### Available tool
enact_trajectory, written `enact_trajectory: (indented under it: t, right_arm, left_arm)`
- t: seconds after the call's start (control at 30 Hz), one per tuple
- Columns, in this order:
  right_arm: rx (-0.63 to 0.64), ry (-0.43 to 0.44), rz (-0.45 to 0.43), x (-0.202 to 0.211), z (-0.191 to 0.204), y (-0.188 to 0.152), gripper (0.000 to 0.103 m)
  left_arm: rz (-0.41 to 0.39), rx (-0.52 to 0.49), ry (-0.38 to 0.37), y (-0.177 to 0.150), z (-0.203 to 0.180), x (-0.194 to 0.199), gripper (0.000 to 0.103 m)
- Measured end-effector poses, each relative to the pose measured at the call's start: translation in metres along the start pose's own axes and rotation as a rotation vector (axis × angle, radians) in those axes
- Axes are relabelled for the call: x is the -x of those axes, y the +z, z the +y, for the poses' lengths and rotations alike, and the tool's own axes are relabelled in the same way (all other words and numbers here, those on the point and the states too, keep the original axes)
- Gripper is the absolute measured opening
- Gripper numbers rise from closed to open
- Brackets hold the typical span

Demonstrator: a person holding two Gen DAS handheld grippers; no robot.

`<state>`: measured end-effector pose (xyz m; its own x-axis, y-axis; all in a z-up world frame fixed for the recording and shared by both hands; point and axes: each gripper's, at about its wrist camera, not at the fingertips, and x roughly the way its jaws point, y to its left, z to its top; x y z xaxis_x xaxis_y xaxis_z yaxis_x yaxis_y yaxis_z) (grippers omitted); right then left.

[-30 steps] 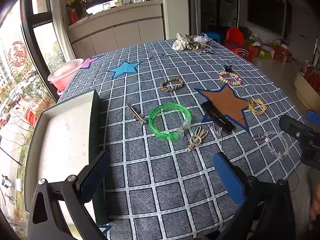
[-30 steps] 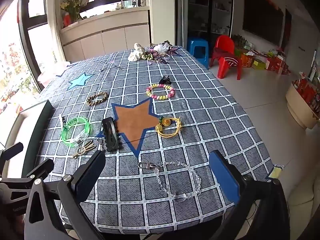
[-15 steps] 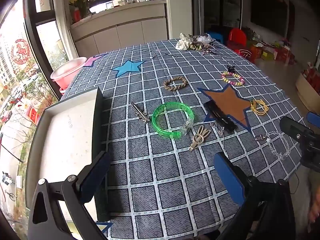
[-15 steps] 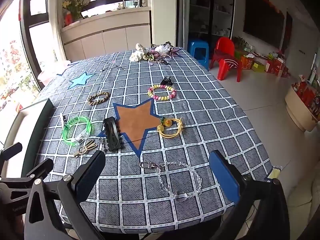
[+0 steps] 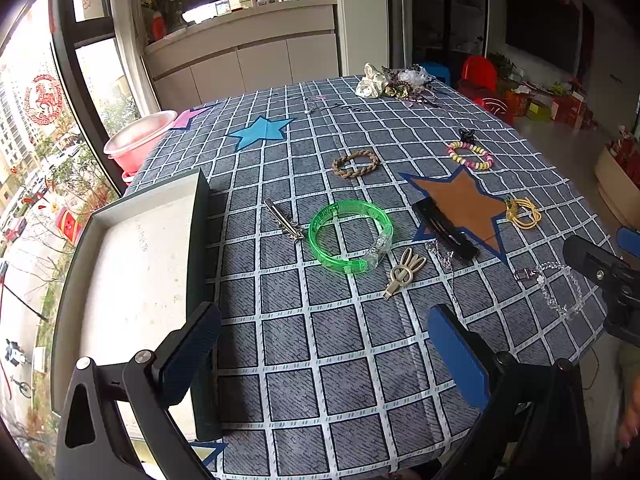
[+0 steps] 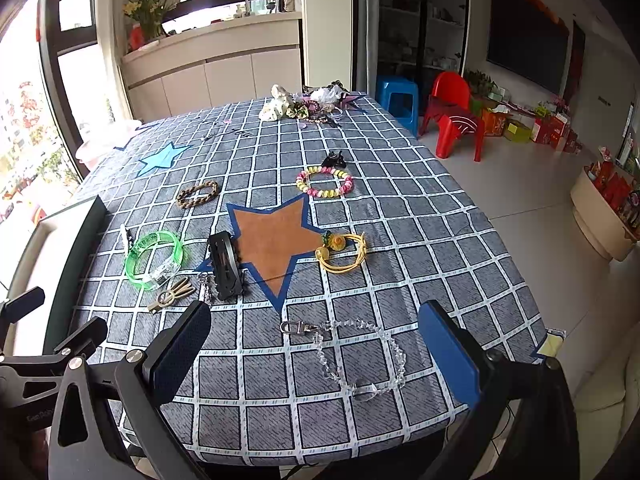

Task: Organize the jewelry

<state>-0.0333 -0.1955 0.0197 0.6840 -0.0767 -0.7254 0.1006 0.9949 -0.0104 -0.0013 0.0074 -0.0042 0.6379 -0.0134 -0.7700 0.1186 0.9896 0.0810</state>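
Presently both the left gripper [image 5: 320,352] and right gripper [image 6: 316,352] hover spread and empty; the clear bead chain [image 6: 356,356], lying slack beside the table edge, may slip from a pinch short of the tray [image 5: 132,264].

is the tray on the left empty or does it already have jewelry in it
Empty as far as it shows: the tray has a bare pale floor, and the green bracelet lies on the tablecloth.

The left claw [image 5: 324,354] hovers with its jaws spread wide, gripping nothing. The right claw [image 6: 316,354] hovers likewise, wide apart and apparently empty, just beside the left.
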Motion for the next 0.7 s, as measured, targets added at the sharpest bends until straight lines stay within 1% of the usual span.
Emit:
enact_trajectory:
  t: [0.7]
  right_arm:
    - [0.0,0.002,0.001,-0.0006,0.0012,-0.0001,0.103]
  left_arm:
    - [-0.001,0.003,0.0,-0.0004,0.0003,-0.0005,0.103]
